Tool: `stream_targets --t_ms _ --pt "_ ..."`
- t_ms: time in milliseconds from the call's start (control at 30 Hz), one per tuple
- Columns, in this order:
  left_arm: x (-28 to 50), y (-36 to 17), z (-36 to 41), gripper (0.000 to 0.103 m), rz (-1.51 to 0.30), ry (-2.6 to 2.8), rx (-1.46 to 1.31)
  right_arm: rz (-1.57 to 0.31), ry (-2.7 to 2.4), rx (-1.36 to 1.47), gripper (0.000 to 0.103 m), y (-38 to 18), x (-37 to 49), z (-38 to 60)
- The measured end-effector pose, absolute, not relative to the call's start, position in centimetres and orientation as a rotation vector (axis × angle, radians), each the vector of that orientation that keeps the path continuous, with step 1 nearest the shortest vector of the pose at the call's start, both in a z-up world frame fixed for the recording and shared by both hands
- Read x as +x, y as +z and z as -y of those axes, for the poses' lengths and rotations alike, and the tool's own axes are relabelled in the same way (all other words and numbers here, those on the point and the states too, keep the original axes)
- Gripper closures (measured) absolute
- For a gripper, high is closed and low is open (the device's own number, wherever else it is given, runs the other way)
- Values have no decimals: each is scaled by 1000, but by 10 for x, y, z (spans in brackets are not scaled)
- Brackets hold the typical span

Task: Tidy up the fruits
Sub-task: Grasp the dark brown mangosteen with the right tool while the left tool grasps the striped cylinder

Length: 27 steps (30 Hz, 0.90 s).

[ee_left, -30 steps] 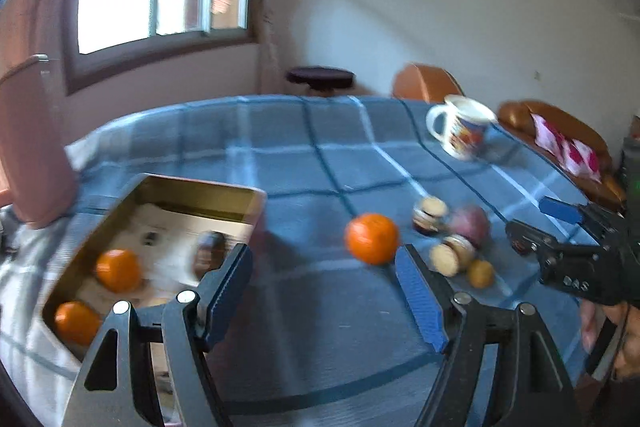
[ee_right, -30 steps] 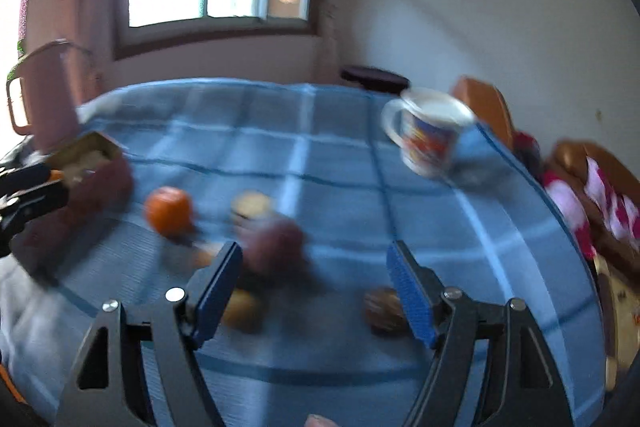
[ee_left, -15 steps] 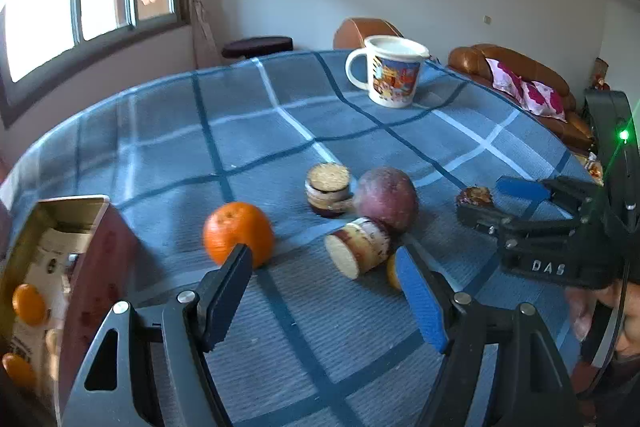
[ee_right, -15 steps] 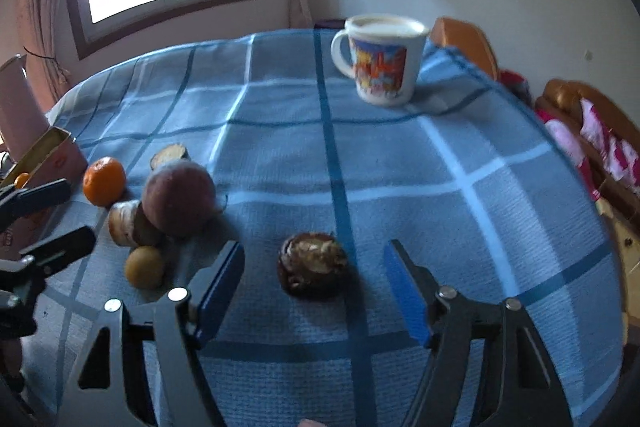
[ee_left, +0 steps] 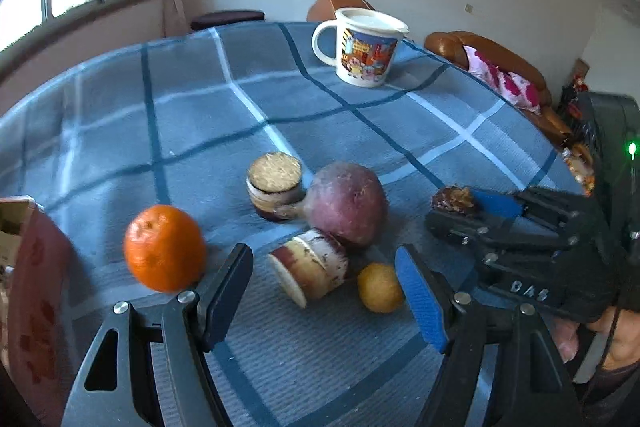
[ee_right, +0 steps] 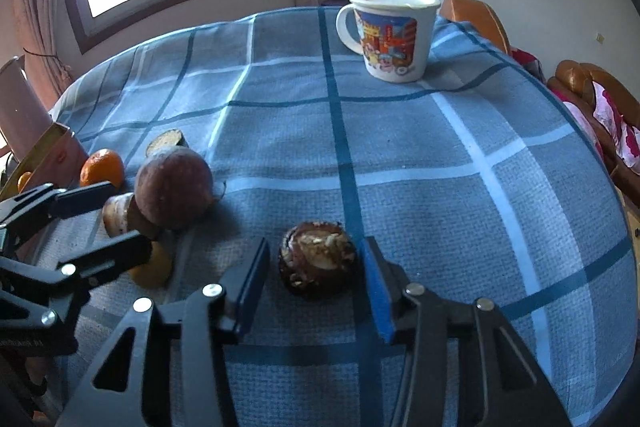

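While the brown fruit [ee_right: 317, 259] sits on the blue checked cloth [ee_right: 420, 147], the right gripper [ee_right: 314, 287] has a finger on each side of it. Its jaws are closing, but the pads do not touch the fruit yet. A little way to the left lie the other fruits, close together: a big purple fruit [ee_left: 347, 203], two cut pieces [ee_left: 275, 183] [ee_left: 310, 269] and a small yellow fruit [ee_left: 379, 287]. The purple fruit touches both cut pieces. An orange [ee_left: 163, 247] sits just left of them, next to a red box [ee_left: 34, 303] at the edge. The left gripper [ee_left: 324, 291] is wide apart and holds nothing. It hangs over the near cut piece and the yellow fruit. A mug [ee_right: 390, 35] with cartoon pictures stands far back on the cloth.
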<state>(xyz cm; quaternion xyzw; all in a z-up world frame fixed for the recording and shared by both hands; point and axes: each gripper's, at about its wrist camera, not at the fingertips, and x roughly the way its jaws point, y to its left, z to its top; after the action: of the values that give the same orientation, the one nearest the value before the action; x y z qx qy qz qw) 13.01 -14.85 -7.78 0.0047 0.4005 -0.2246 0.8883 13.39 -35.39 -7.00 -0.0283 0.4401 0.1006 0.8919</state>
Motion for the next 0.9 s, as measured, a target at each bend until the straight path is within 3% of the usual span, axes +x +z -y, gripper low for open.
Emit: stream_targets --t_ms 67,200,900 --pt "131 -78 148 29 -837 -473 0 -913 208 -78 60 -70 134 351" --pt "130 -74 139 54 -827 -470 -28 -907 213 -111 61 -71 132 346" --pt "122 -78 126 57 -825 -466 -41 -868 243 -129 61 -69 121 338"
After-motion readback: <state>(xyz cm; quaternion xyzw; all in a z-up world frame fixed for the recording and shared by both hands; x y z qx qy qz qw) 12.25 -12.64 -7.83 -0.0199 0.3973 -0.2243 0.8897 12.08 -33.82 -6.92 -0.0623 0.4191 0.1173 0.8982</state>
